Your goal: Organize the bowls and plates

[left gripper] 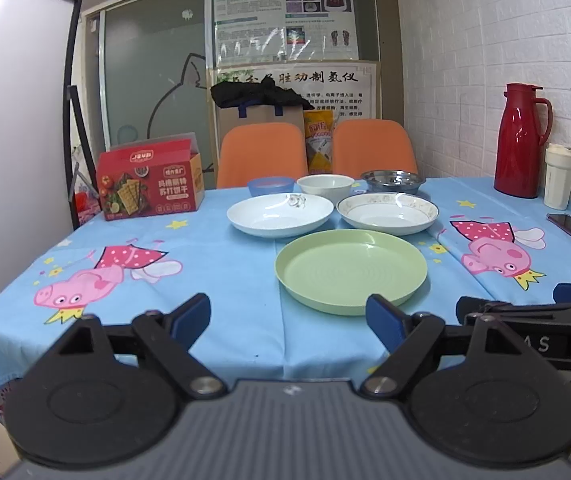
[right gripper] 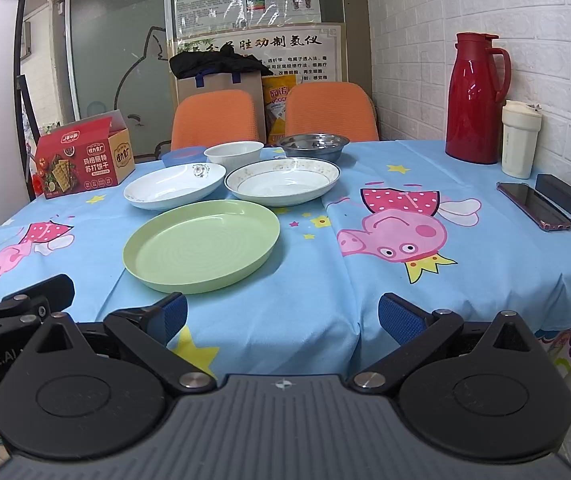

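Note:
A green plate (left gripper: 350,270) (right gripper: 201,245) lies nearest on the blue tablecloth. Behind it sit a white plate (left gripper: 280,215) (right gripper: 174,191) on the left and a patterned-rim plate (left gripper: 387,212) (right gripper: 282,181) on the right. At the back stand a blue bowl (left gripper: 270,186) (right gripper: 182,155), a white bowl (left gripper: 325,187) (right gripper: 234,153) and a steel bowl (left gripper: 392,181) (right gripper: 312,146). My left gripper (left gripper: 287,322) is open and empty at the table's near edge. My right gripper (right gripper: 282,316) is open and empty, right of the green plate.
A red cracker box (left gripper: 150,179) (right gripper: 84,159) stands at the back left. A red thermos (left gripper: 519,146) (right gripper: 475,98), a white cup (right gripper: 519,144), a phone (right gripper: 535,205) and a black case (right gripper: 567,198) sit at the right. Two orange chairs (left gripper: 261,154) stand behind the table.

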`<state>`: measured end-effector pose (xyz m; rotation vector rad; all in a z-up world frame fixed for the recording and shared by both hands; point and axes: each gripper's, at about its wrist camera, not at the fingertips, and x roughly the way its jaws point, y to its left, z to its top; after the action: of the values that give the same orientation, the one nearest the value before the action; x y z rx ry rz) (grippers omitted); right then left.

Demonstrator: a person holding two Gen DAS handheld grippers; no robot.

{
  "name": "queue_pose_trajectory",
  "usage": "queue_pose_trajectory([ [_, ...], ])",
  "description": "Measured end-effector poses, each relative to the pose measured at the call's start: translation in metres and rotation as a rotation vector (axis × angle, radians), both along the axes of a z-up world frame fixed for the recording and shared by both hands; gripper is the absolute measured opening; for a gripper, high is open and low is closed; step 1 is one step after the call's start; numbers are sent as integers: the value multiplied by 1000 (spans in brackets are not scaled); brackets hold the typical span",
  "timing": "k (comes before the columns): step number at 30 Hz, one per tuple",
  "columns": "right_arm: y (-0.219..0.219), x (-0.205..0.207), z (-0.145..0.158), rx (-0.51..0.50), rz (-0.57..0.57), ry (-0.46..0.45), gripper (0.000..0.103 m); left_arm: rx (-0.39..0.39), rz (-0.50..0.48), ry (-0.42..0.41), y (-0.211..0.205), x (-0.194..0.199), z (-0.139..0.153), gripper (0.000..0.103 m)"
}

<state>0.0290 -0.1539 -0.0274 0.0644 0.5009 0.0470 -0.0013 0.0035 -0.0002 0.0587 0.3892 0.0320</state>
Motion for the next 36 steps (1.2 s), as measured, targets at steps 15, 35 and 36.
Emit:
queue_pose_trajectory([
  [15,0,1,1,-3,-2,0,103,1,0,4,1,1,1,83],
  [35,-1,4,-5,6,8,16,103,-33,21,39,12,12,-6,83],
  [36,-1,5,-5,7,6,18,103,-34,23,42,12,13,-6,83],
])
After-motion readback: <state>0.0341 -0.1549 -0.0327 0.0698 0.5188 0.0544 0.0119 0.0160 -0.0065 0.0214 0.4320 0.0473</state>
